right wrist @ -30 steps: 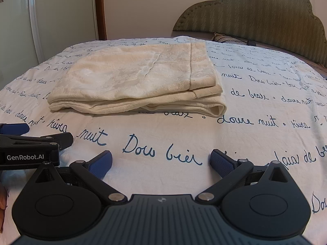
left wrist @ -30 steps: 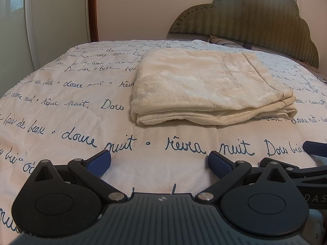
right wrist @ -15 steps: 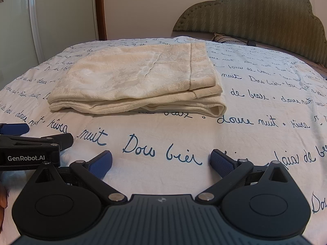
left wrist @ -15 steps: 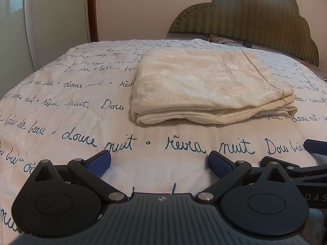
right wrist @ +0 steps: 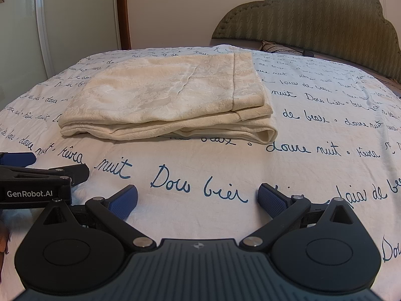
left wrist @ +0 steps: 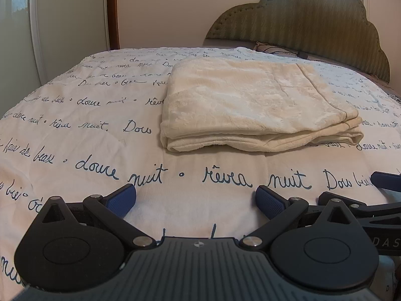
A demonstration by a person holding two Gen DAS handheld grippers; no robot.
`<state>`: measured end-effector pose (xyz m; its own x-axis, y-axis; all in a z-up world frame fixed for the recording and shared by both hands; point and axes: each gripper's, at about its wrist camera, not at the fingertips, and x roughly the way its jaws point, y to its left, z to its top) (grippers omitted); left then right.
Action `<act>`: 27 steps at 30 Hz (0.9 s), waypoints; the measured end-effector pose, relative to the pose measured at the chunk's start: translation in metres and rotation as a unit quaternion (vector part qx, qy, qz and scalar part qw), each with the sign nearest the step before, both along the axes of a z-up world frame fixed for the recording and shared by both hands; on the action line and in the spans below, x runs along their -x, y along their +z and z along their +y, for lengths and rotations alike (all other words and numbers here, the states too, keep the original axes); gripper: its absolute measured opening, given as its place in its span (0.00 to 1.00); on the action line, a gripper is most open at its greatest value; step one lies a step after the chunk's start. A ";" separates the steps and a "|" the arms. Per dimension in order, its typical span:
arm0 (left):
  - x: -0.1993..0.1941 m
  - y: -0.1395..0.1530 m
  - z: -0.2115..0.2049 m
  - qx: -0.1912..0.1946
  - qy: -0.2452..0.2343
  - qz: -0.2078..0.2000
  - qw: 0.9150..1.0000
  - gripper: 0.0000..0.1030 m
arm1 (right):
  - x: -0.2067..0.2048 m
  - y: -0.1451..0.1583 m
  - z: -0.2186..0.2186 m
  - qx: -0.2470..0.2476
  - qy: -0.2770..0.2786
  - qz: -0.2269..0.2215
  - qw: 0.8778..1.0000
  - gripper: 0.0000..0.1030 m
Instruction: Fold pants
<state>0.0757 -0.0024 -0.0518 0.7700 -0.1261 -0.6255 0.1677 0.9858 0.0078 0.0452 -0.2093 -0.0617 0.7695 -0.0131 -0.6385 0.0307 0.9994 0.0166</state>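
Pants folded into a flat cream stack, lying mid-bed on script-printed sheet, headboard beyond. Left gripper spread wide, holding nothing, short of near fold. Right gripper likewise wide and unloaded, just beside left.

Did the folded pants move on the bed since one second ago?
No. The folded pants keep the same place against the printed words on the bedspread and the headboard.
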 end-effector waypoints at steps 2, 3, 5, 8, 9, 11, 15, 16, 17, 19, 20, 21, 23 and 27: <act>0.000 0.000 0.000 0.000 0.000 0.000 1.000 1.00 | 0.000 0.000 0.000 0.000 0.000 0.000 1.000 1.00; 0.000 0.000 0.000 0.000 0.000 0.000 1.000 1.00 | 0.000 0.000 0.000 0.000 0.000 0.000 1.000 1.00; 0.000 0.000 0.000 0.000 0.000 0.000 1.000 1.00 | 0.000 0.000 0.000 0.000 0.000 0.000 1.000 1.00; 0.000 0.000 0.000 0.000 0.000 0.000 1.000 1.00 | 0.000 0.000 0.000 0.000 0.000 0.000 1.000 1.00; 0.000 0.000 0.000 0.000 0.000 0.000 1.000 1.00 | 0.000 0.000 0.000 0.000 0.000 0.000 1.000 1.00; 0.000 0.000 0.001 0.001 0.000 0.000 1.000 1.00 | 0.000 0.000 0.000 0.000 0.000 0.000 1.000 1.00; 0.000 0.000 0.001 0.004 -0.001 0.001 1.000 1.00 | 0.000 0.000 0.000 0.000 0.000 0.000 1.000 1.00; 0.000 0.000 0.001 0.005 -0.001 0.001 1.000 1.00 | 0.000 0.000 0.000 0.000 0.000 0.000 1.000 1.00; 0.000 0.000 0.001 0.006 -0.001 0.002 1.000 1.00 | 0.000 0.000 0.000 0.000 0.000 0.000 1.000 1.00; 0.000 0.000 0.001 0.006 -0.001 0.002 1.000 1.00 | 0.000 -0.001 0.000 0.000 0.000 0.000 1.000 1.00; 0.000 0.001 0.001 0.006 -0.001 0.002 1.000 1.00 | 0.000 -0.001 0.000 0.001 0.000 0.000 1.000 1.00; 0.001 0.001 0.001 0.007 -0.001 0.002 1.000 1.00 | 0.000 0.000 0.000 0.002 0.000 0.000 1.000 1.00; 0.001 0.001 0.000 0.007 0.000 0.002 1.000 1.00 | 0.000 0.000 0.001 0.005 0.000 0.001 1.000 1.00; 0.001 0.001 0.004 0.018 -0.002 0.000 1.000 1.00 | 0.000 0.001 0.004 0.012 0.002 0.004 1.000 1.00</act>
<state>0.0743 0.0014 -0.0504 0.7691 -0.1516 -0.6209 0.1722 0.9847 -0.0270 0.0457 -0.2055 -0.0606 0.7642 -0.0253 -0.6445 0.0273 0.9996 -0.0069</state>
